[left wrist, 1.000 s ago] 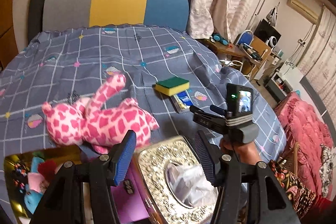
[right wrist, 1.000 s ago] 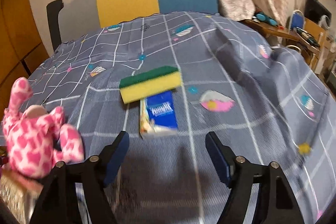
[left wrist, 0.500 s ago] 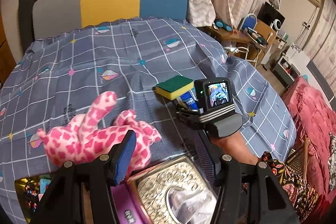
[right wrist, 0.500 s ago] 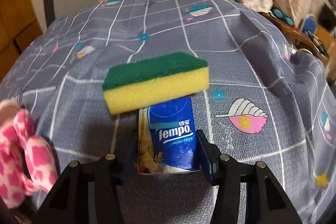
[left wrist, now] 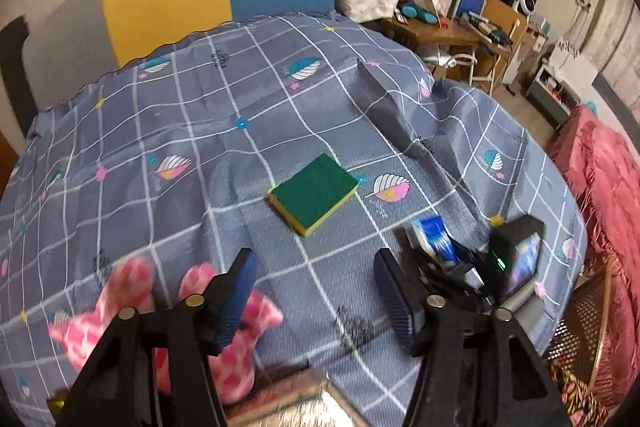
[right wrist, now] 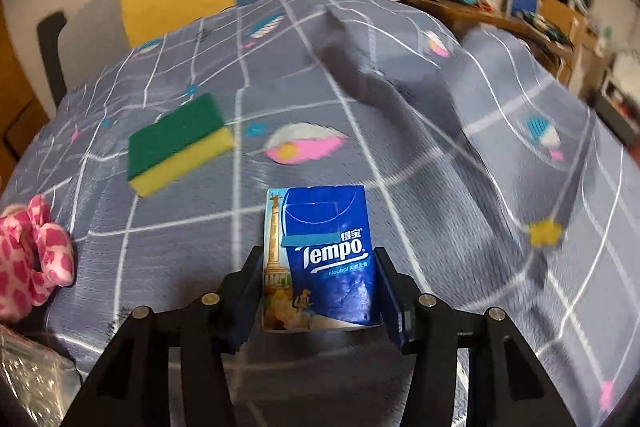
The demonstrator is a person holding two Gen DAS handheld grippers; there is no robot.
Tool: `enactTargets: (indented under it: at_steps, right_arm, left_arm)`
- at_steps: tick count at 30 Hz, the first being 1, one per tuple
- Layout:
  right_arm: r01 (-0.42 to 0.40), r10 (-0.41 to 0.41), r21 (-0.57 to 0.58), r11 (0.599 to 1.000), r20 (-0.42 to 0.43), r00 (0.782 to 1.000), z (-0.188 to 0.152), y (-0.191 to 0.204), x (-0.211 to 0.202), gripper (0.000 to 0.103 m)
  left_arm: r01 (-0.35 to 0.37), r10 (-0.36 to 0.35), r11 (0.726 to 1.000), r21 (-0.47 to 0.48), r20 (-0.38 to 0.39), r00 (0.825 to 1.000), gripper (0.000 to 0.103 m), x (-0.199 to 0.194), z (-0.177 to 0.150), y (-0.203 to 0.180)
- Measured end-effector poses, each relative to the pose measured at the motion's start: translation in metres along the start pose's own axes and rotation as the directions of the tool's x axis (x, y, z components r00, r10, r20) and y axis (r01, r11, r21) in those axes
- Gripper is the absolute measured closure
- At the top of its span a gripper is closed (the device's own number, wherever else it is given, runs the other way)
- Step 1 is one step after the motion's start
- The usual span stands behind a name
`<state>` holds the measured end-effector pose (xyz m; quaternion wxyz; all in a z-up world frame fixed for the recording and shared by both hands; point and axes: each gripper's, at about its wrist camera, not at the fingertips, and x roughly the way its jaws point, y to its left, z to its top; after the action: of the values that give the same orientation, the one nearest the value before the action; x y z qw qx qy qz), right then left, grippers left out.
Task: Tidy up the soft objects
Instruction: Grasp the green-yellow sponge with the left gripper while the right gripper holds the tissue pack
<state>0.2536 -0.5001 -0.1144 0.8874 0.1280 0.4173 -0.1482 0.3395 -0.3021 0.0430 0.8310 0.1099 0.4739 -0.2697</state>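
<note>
Left wrist cam first: my left gripper [left wrist: 312,291] has its jaws spread wide with nothing between them, and they've just been opening further. It hangs over the grey-blue checked bedspread [left wrist: 168,115]. The green and yellow sponge [left wrist: 314,191] lies flat on the cloth just ahead of the fingertips, not touching them. The pink spotted plush toy [left wrist: 224,311] is down by my left finger, partly hidden behind it and blurry. Off to the right you can see my right gripper [left wrist: 430,247] with the blue tissue pack [left wrist: 436,237] poking out of its front. There's a shiny silver tissue box [left wrist: 304,403] at the bottom edge.

Right wrist cam: my right gripper [right wrist: 318,291] is clamped on the Tempo tissue pack [right wrist: 324,259], both pads pressing its sides, label facing up. The sponge [right wrist: 180,143] sits further out to the left, well clear of the pack. A bit of the plush [right wrist: 30,259] shows at the left edge. Lots of motion blur here.
</note>
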Motion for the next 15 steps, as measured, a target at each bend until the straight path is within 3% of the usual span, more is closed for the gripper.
enactTargets:
  at_steps: [4, 11, 13, 15]
  right_arm:
    - [-0.033, 0.032, 0.033, 0.999, 0.041, 0.999, -0.008, -0.01, -0.001, 0.05]
    - [0.001, -0.002, 0.009, 1.0, 0.062, 0.998, -0.011, -0.005, 0.001, 0.05]
    - [-0.006, 0.005, 0.014, 1.0, 0.066, 0.998, -0.011, -0.005, 0.002, 0.05]
    - [-0.014, 0.013, 0.021, 1.0, 0.069, 0.998, -0.011, -0.007, 0.002, 0.05]
  left_arm:
    - [-0.022, 0.027, 0.995, 0.102, -0.051, 0.998, 0.034, 0.038, 0.022, -0.018]
    - [-0.062, 0.096, 0.98, 0.188, -0.178, 0.979, 0.029, 0.11, 0.043, -0.024]
    - [-0.075, 0.12, 0.965, 0.25, -0.171, 0.978, 0.025, 0.124, 0.046, -0.027]
    - [-0.122, 0.189, 0.926, 0.358, -0.159, 0.969, 0.023, 0.14, 0.049, -0.036]
